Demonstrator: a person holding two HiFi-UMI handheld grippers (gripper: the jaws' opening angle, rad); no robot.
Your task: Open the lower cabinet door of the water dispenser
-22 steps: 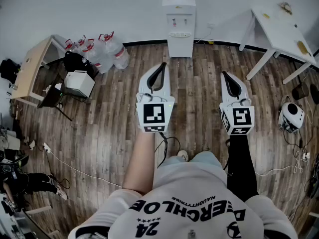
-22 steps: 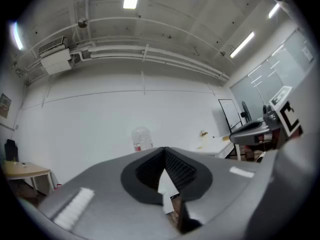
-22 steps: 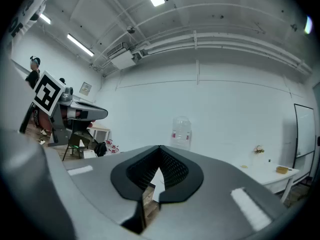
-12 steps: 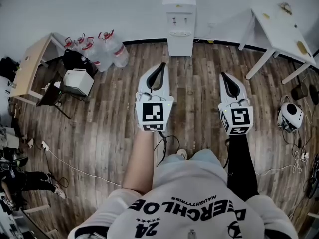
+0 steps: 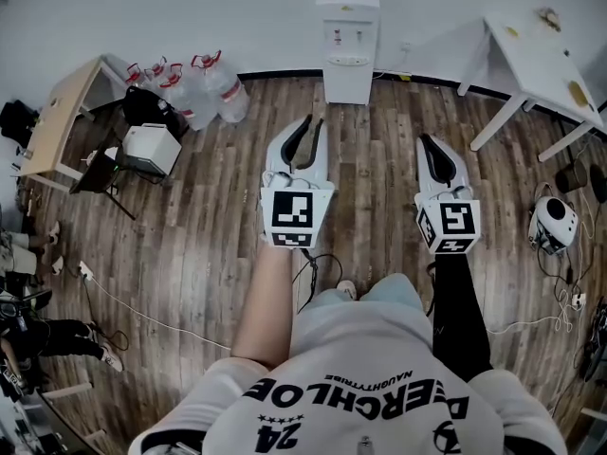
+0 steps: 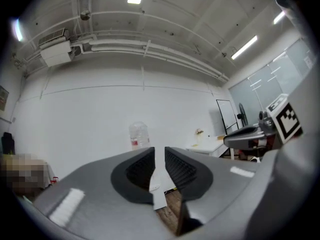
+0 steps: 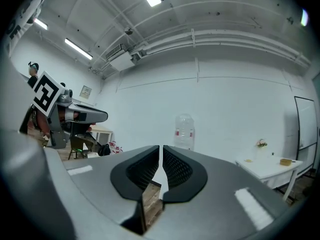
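The white water dispenser (image 5: 348, 41) stands against the far wall with a bottle on top, and its lower cabinet door (image 5: 348, 81) looks shut. Both grippers are held level over the wooden floor, well short of it. My left gripper (image 5: 313, 121) points at the dispenser, its jaws a narrow gap apart and empty. My right gripper (image 5: 426, 140) is beside it, shut on nothing. In the left gripper view, the bottle (image 6: 140, 134) rises above the left gripper (image 6: 159, 151). In the right gripper view, the bottle (image 7: 184, 130) stands just right of the right gripper (image 7: 161, 148).
Several water jugs (image 5: 204, 88) stand left of the dispenser. A wooden desk (image 5: 57, 121), a black chair and a white box (image 5: 152, 150) are further left. A white table (image 5: 541, 50) and a round white device (image 5: 553, 221) are at right. Cables (image 5: 123, 306) cross the floor.
The dispenser and room have shifted slightly in the head view as the person moves. The left jaws have parted a little. Both grippers keep their pose ahead of the body.
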